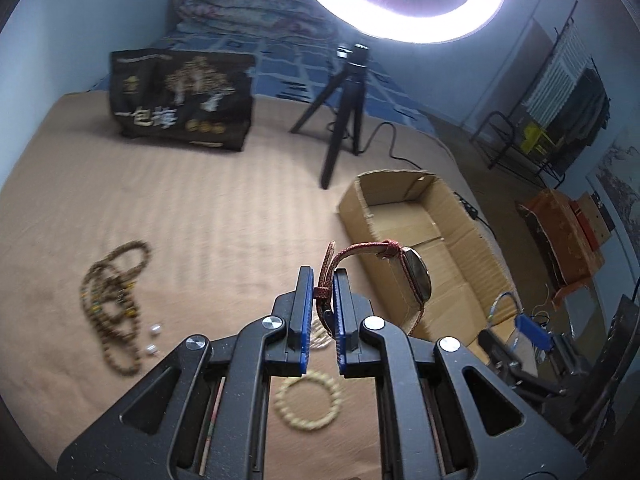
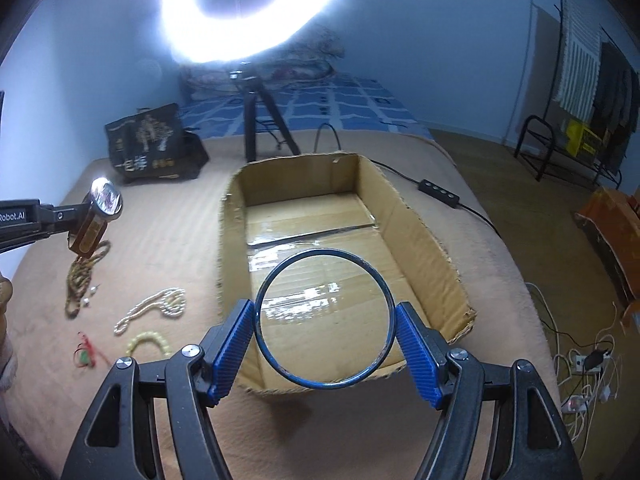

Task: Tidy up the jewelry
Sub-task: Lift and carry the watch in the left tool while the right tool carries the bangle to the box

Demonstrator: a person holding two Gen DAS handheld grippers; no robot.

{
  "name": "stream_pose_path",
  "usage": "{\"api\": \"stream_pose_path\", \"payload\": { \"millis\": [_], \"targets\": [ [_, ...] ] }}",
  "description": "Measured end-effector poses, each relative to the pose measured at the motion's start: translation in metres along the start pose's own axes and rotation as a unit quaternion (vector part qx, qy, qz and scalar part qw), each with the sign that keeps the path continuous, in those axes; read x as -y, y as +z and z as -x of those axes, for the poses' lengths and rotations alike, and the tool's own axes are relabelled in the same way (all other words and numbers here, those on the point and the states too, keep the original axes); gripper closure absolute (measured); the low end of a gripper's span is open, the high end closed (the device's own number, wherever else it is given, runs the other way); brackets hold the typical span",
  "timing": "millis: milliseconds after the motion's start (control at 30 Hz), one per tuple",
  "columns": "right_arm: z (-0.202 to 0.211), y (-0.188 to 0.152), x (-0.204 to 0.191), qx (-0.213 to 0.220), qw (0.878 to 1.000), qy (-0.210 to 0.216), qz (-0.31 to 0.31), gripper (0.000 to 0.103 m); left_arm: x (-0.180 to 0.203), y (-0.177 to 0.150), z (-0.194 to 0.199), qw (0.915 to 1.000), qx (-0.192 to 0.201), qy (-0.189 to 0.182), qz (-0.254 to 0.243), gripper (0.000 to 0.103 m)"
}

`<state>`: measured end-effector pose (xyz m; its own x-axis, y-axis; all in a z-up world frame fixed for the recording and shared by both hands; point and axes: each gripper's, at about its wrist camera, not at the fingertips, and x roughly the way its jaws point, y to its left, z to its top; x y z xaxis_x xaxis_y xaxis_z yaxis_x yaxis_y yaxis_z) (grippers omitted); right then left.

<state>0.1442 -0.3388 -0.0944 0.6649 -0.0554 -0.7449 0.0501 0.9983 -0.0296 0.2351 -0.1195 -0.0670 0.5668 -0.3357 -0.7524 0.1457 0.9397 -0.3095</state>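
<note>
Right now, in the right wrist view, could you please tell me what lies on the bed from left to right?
Red-and-green charm → brown bead necklace → pearl strand → cardboard box → black cable switch.

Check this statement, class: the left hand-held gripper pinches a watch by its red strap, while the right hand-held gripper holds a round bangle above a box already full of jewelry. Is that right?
One detail is wrong. The cardboard box is empty, not full; the right wrist view shows its bare bottom. The rest stands: the left hand-held gripper pinches the watch by its red strap, and the right hand-held gripper holds the bangle above the box.
</note>
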Motion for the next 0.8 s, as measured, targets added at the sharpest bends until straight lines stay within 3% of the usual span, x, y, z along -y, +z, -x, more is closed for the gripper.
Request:
{"api": "stream_pose_path", "payload": {
  "millis": [400, 800],
  "targets": [
    [-0.029, 0.007, 0.02, -0.018, 1.0, -0.001, -0.026, 0.03, 0.053, 0.021, -0.057, 0.9986, -0.021, -0.005, -0.048, 0.095],
    [-0.043, 0.007, 0.021, -0.03, 0.999, -0.007, -0.029, 0.03, 0.076, 0.022, -0.091, 0.9976, -0.037, -0.006, -0.058, 0.095]
  ]
}}
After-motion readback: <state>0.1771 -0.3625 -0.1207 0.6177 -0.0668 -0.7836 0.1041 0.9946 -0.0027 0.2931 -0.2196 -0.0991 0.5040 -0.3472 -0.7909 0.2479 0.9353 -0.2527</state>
